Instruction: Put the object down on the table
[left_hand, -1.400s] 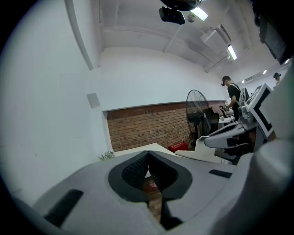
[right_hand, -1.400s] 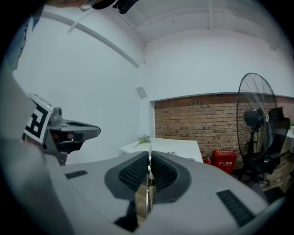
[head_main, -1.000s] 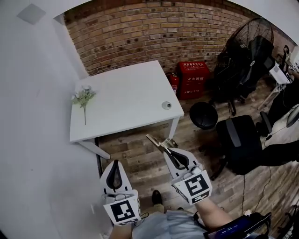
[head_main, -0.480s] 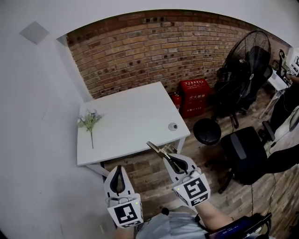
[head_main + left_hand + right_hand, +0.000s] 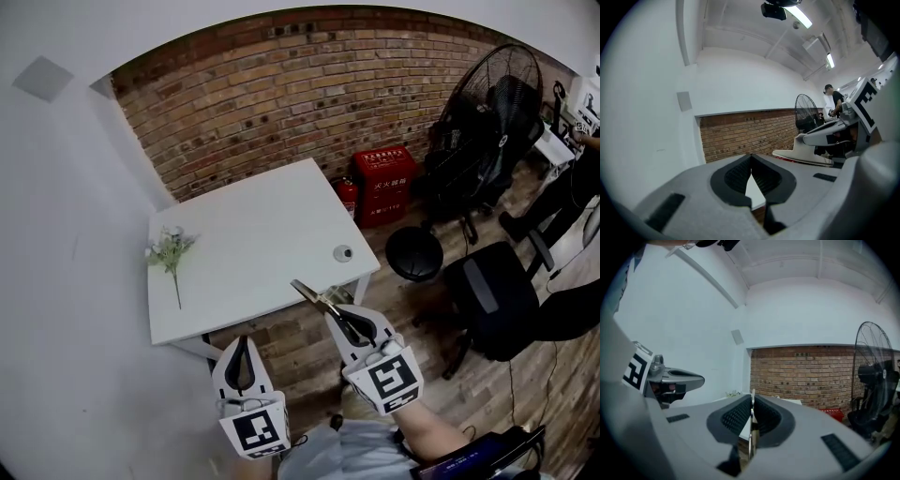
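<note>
The right gripper (image 5: 334,309) held a thin metal tool (image 5: 309,292) pinched edge-on in its jaws, in the air near the front edge of the white tabletop (image 5: 253,239). The left gripper (image 5: 241,343) had its jaws pressed together on nothing. It looked like the carrying stage. Next the tool needed reaching over the tabletop and lowering.

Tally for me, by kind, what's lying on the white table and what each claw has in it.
flower sprig, on the table: 1
small round cap, on the table: 1
thin metal piece, pinched in the right claw: 1
things in the left claw, which is shut: 0
Total: 3
</note>
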The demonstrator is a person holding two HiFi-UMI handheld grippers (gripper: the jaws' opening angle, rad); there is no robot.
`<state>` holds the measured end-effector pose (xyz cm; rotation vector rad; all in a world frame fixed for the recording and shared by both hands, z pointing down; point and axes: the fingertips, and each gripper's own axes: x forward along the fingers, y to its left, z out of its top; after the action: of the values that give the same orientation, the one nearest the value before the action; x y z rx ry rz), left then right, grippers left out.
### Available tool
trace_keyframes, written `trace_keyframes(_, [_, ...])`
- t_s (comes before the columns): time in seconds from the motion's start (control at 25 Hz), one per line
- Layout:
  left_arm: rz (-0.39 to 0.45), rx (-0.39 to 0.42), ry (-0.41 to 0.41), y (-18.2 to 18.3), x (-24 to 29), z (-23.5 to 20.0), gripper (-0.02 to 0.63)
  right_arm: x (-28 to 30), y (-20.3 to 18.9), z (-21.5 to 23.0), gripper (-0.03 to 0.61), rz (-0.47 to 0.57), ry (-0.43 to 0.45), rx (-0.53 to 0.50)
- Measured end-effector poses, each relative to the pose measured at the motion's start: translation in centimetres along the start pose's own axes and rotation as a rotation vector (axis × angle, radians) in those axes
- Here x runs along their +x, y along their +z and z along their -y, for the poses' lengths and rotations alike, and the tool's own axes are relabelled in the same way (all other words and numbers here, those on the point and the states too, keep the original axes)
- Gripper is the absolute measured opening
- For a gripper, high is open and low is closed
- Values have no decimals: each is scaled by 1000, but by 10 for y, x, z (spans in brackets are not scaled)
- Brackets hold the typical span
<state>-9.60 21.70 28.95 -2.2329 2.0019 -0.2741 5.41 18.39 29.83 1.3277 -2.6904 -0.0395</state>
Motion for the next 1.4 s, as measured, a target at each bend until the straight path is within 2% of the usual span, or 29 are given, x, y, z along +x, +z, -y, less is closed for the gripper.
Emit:
trace_keyframes(0.16, [-22,-10,-12,-5,21,1,9,15,3,9,26,1,-5,46])
trace_keyframes(0.36, [-49,-7,-11,-17,54,1,9,46,-14,31,26,-24,4,65])
trace_keyframes(0.56, [-80,15,13,-28,95,-8,9,90,-25,56,26,-52,48,68])
trace_keyframes(0.88, [-145,-7,58,-28,175,-17,9,164,-26,105,26,-82,106,95])
trace_keyframes(1.4, [-99,60,120,-4,261,-32,9,245,1,160,26,-19,171,75])
